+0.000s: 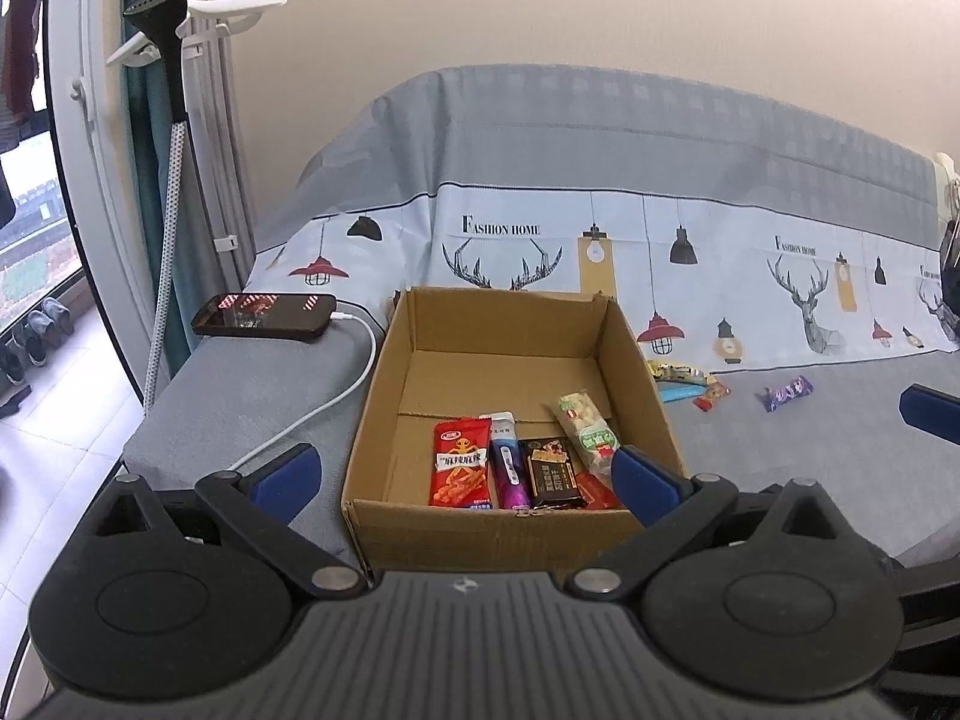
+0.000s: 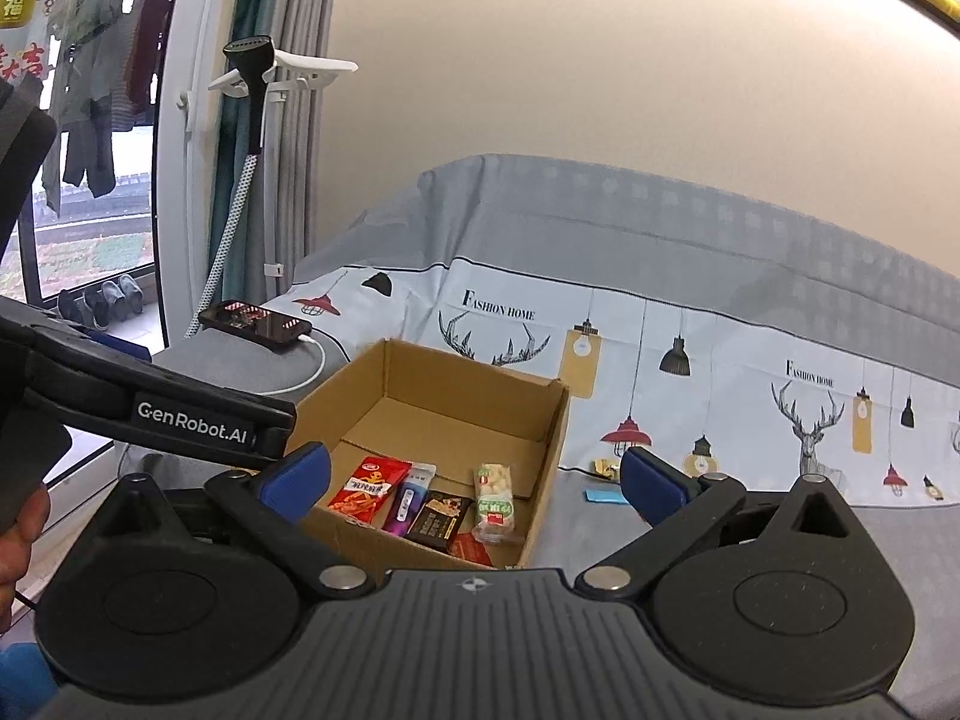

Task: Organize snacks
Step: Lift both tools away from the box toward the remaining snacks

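Both hand-held grippers, left and right, spread wide, seemingly empty, above box.

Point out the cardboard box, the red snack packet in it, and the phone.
cardboard box (image 1: 384,402): left wrist view, its left wall.
red snack packet (image 1: 459,465): left wrist view, middle of the wrapper.
phone (image 1: 264,313): left wrist view, middle of its screen.

A grey sofa seat holds an open cardboard box, a charging phone far left, and loose snack wrappers to the right.
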Motion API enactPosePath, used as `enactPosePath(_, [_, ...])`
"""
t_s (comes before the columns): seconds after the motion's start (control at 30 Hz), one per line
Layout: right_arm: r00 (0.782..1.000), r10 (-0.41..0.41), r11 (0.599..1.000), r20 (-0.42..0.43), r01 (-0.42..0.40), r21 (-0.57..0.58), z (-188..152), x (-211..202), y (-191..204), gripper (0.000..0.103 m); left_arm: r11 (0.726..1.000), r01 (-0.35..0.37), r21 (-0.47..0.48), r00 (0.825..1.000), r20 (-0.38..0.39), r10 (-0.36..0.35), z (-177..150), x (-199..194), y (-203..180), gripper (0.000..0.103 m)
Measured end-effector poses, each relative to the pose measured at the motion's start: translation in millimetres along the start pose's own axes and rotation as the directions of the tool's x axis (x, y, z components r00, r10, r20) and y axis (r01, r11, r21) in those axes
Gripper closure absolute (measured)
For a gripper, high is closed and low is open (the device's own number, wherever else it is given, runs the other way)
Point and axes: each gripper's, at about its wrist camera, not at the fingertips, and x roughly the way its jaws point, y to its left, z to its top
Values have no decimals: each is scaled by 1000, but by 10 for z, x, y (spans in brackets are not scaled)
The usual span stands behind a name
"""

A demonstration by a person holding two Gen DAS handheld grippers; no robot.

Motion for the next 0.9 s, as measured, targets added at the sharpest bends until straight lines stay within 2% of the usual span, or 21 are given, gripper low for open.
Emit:
enactPosePath(0.47, [999,-25,994,-32,29,106,-93,234,-318,1,999,1,40,998,-55,1,111,242,-204,0])
enactPosePath(0.77, [992,-116,975,-38,122,187,-170,330,-807,1,995,27,99,998,-55,-21,355,441,-591,0])
enactPosePath(0.9, [981,-185,954,-54,193,228,-258,348,-1155,1,988,72,134,994,-96,-59,492,664,-865,0])
